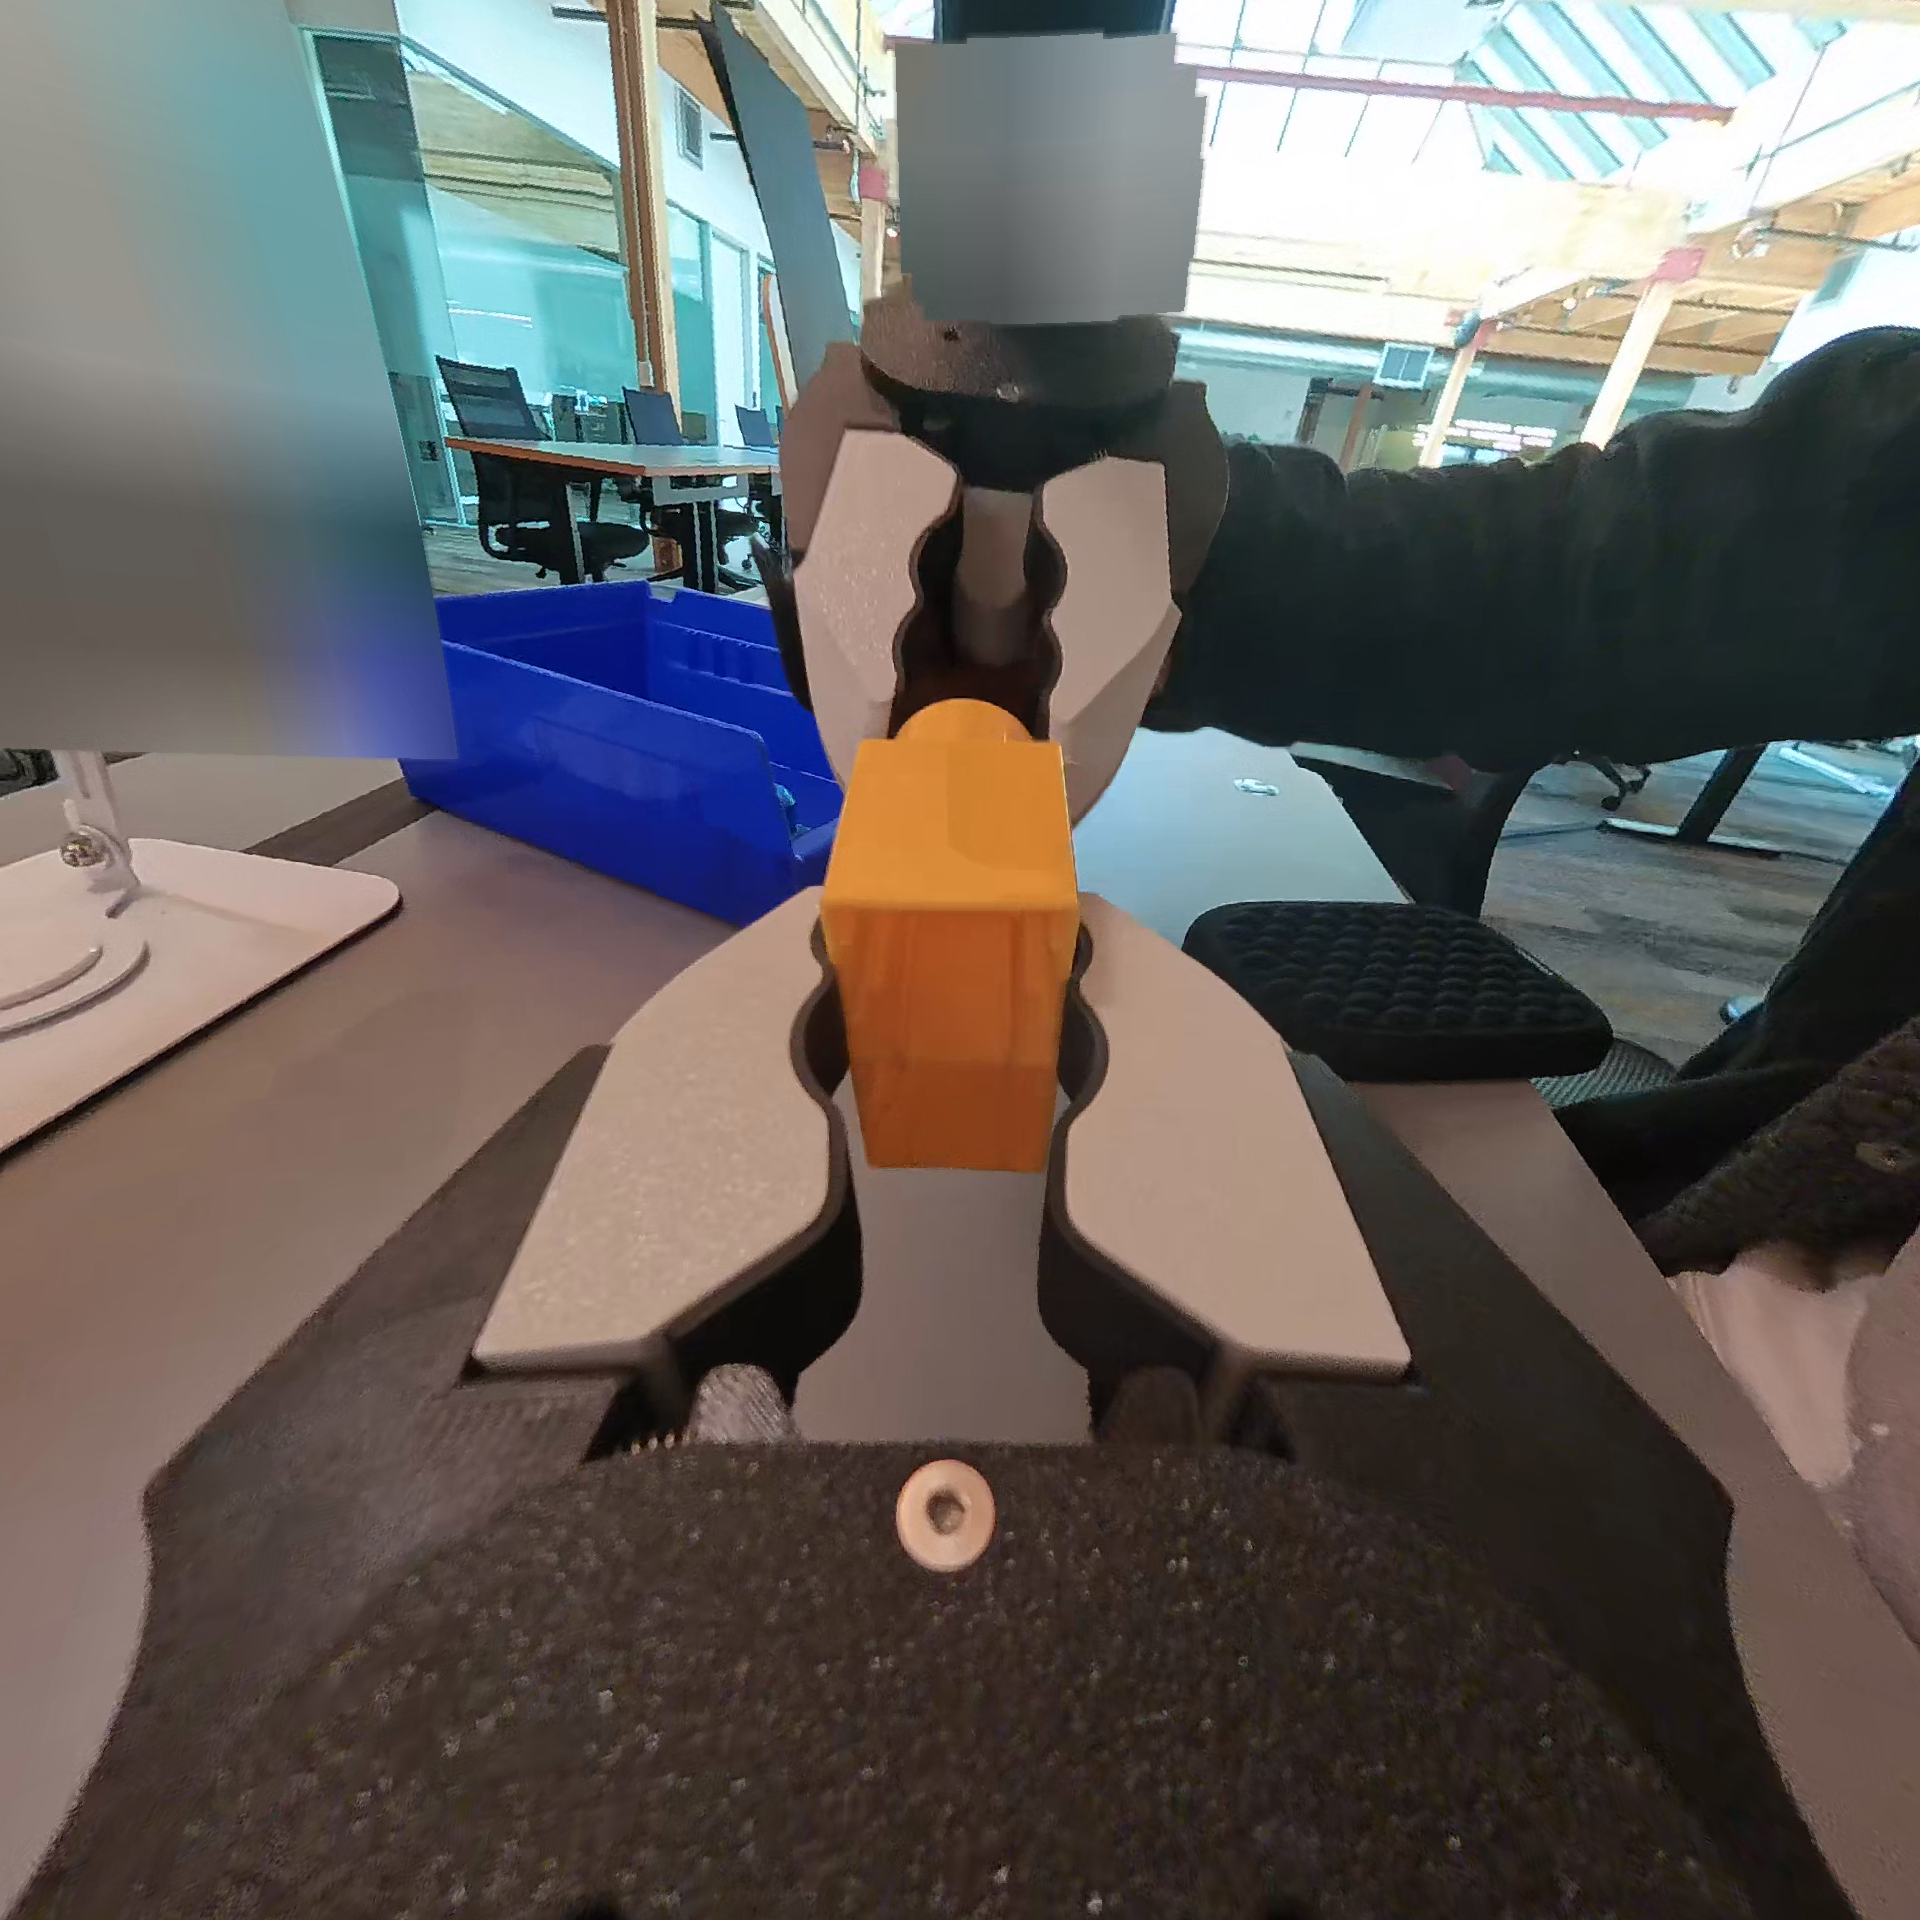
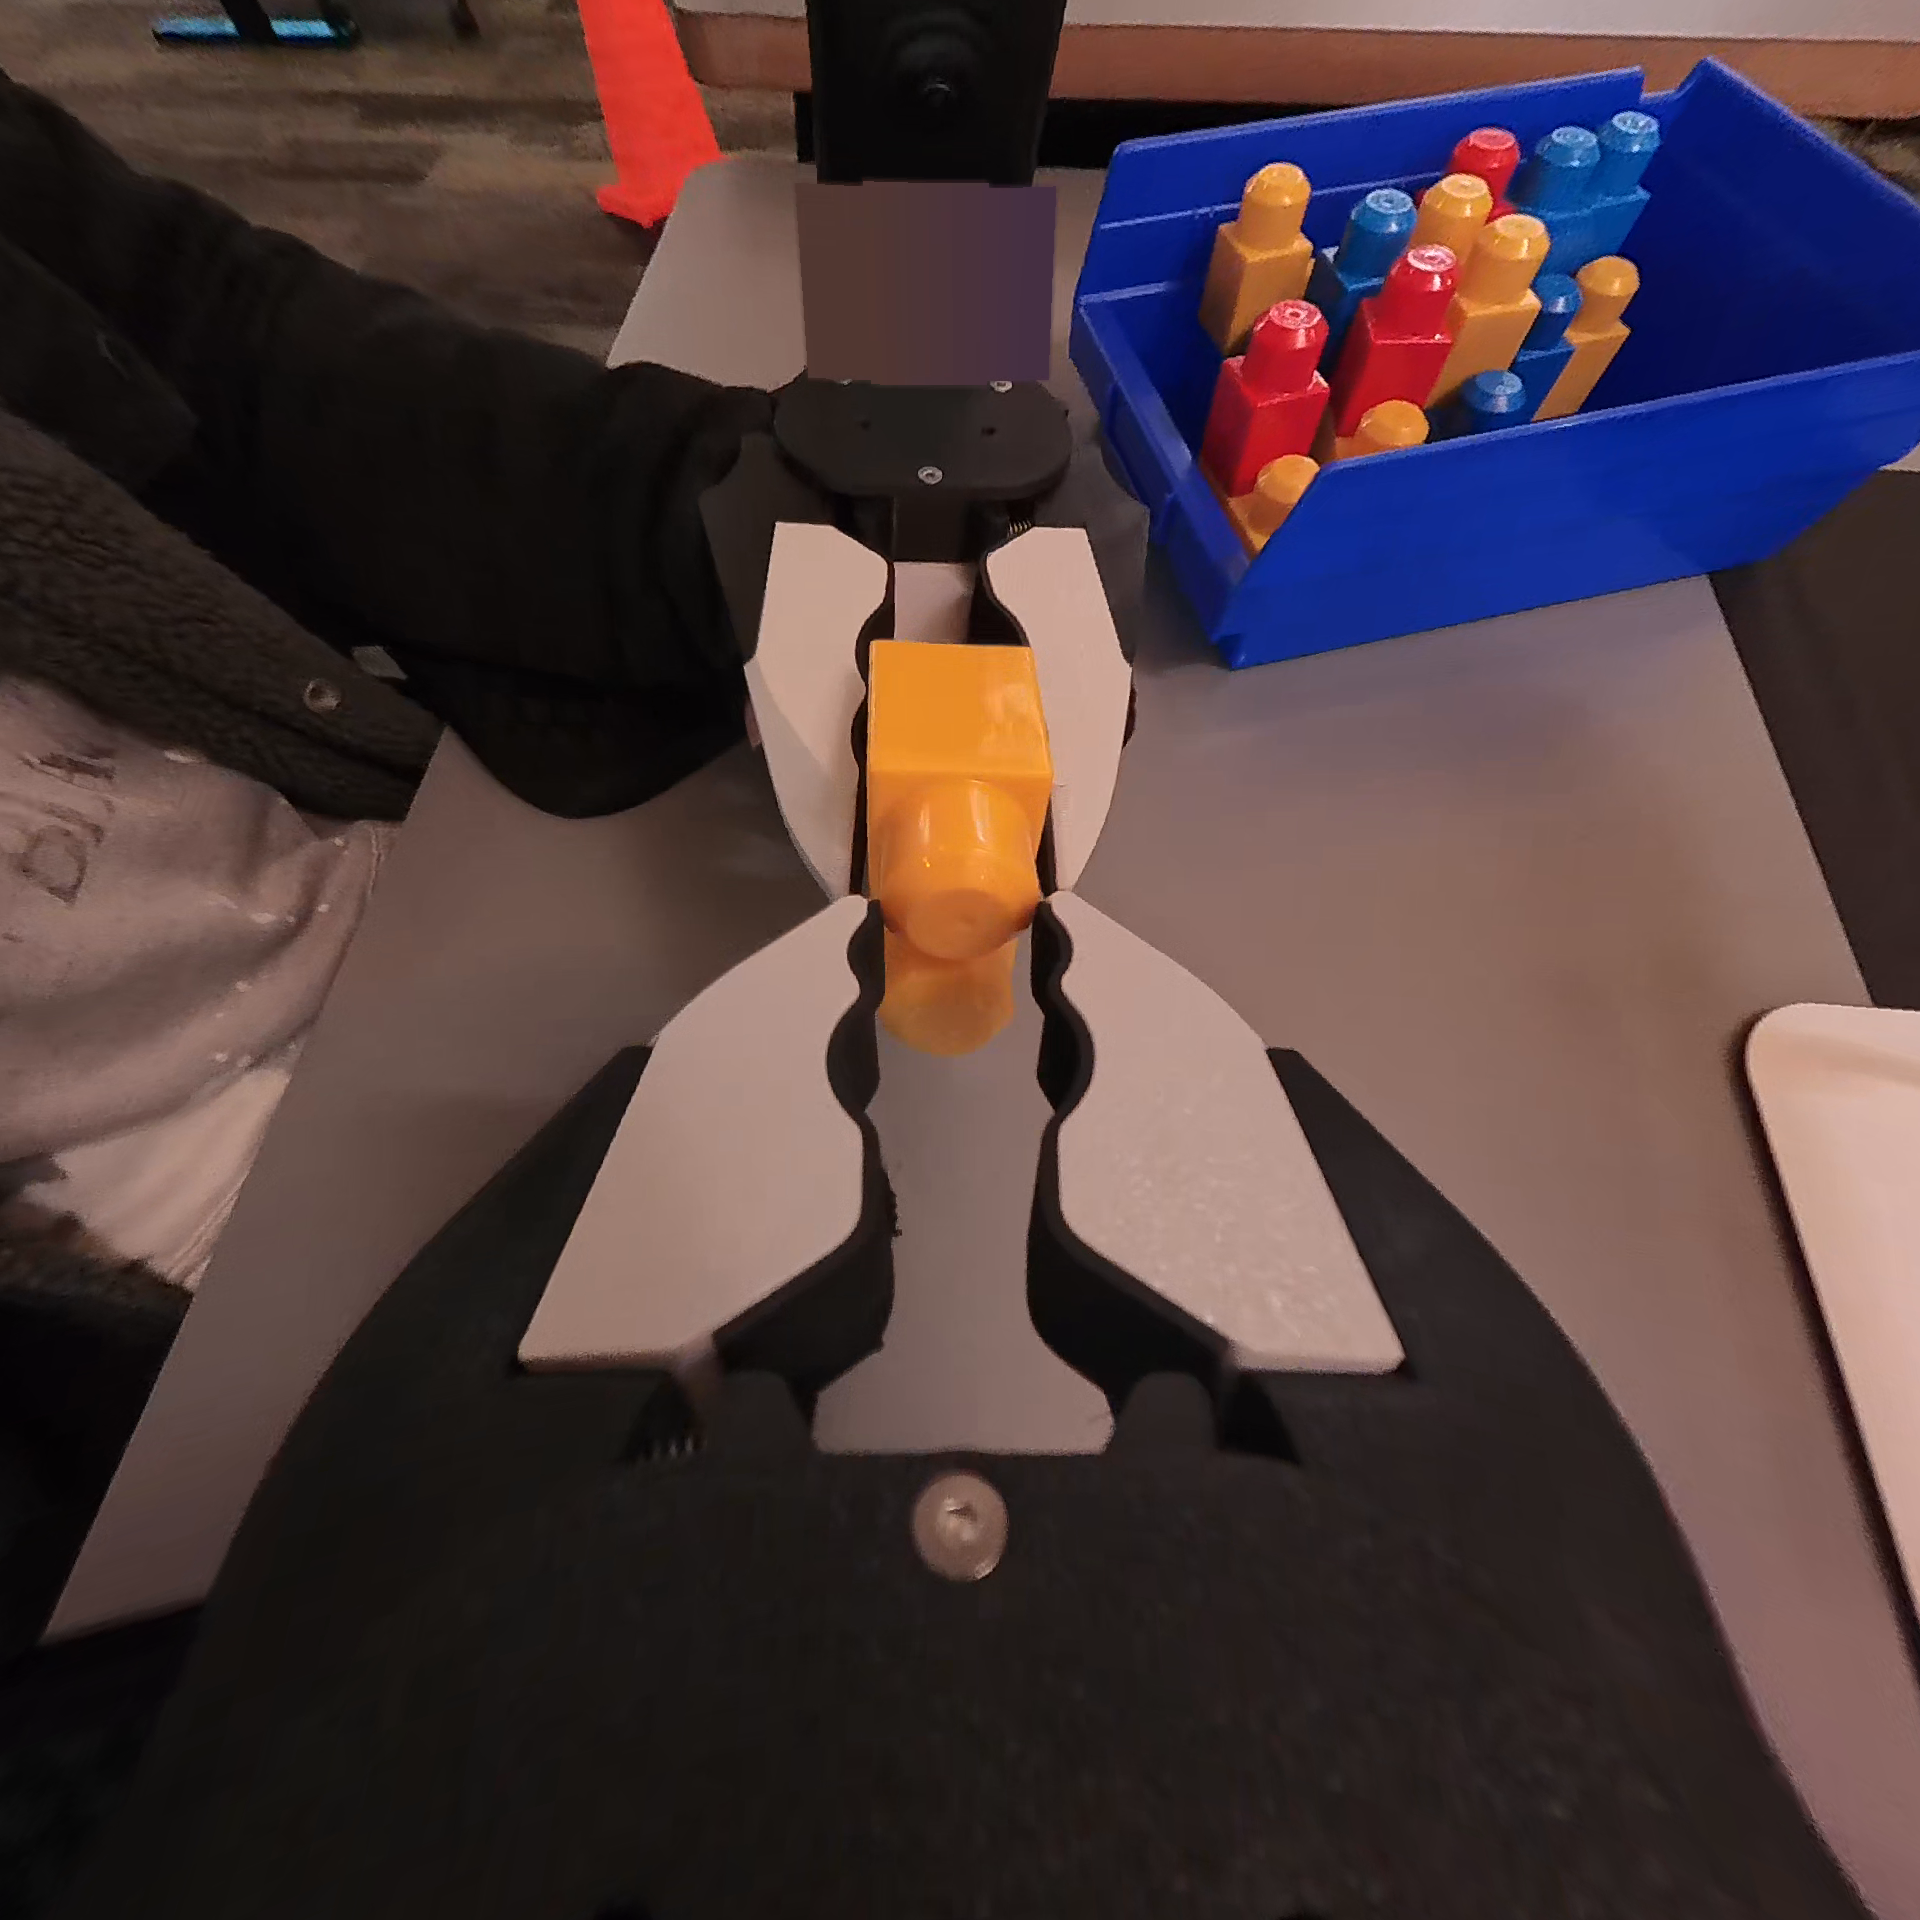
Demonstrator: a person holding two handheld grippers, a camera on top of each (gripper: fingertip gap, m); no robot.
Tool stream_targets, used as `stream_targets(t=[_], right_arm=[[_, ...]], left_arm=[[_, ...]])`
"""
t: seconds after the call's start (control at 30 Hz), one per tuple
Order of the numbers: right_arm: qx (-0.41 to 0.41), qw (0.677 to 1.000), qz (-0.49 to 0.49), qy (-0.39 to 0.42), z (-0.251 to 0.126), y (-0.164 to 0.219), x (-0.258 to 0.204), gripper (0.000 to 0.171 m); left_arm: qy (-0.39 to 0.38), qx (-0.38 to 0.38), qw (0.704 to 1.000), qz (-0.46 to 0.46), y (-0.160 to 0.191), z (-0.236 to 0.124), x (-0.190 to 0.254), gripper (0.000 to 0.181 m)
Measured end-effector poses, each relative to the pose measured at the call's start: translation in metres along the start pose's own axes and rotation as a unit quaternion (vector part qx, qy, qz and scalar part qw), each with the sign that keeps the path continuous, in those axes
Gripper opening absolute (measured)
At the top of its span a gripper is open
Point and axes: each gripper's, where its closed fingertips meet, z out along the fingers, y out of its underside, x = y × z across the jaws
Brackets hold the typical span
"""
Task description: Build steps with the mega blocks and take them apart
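Jaws of the left gripper (image 1: 951, 997) squeezed the square body of the small orange plastic block (image 1: 951, 935) while the right gripper (image 2: 956, 920) pinched its round knob, up over the grey bench (image 2: 1403, 883), near the blue plastic bin (image 2: 1558, 540) of blocks.

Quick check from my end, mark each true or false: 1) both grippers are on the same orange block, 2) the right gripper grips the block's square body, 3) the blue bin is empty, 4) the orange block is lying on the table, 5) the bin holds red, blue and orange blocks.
1) True: the left gripper and the right gripper both hold the orange block.
2) False: it pinches the round stud; the left gripper clamps the body.
3) False: the blue bin holds many blocks.
4) False: it is held in the air between the grippers, above the grey table.
5) True.
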Motion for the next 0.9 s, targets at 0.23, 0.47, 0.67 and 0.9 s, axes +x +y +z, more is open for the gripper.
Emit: stream_targets(t=[0.23,0.47,0.67,0.9], right_arm=[[-0.059,0.994,-0.024,0.083,-0.086,-0.01,0.04,0.027],[-0.262,0.933,0.027,0.244,-0.215,0.048,0.141,0.027],[-0.405,0.867,0.086,0.279,-0.257,0.133,0.195,0.027],[-0.509,0.82,0.093,0.246,-0.241,0.212,0.234,0.027]], left_arm=[[-0.06,0.014,0.998,0.01,-0.006,-0.01,-0.02,0.04],[-0.148,0.01,0.988,0.039,-0.006,-0.017,-0.044,0.019],[-0.228,0.025,0.971,0.068,-0.013,-0.031,-0.063,0.002],[-0.258,-0.005,0.962,0.088,-0.002,-0.034,-0.075,0.0]])
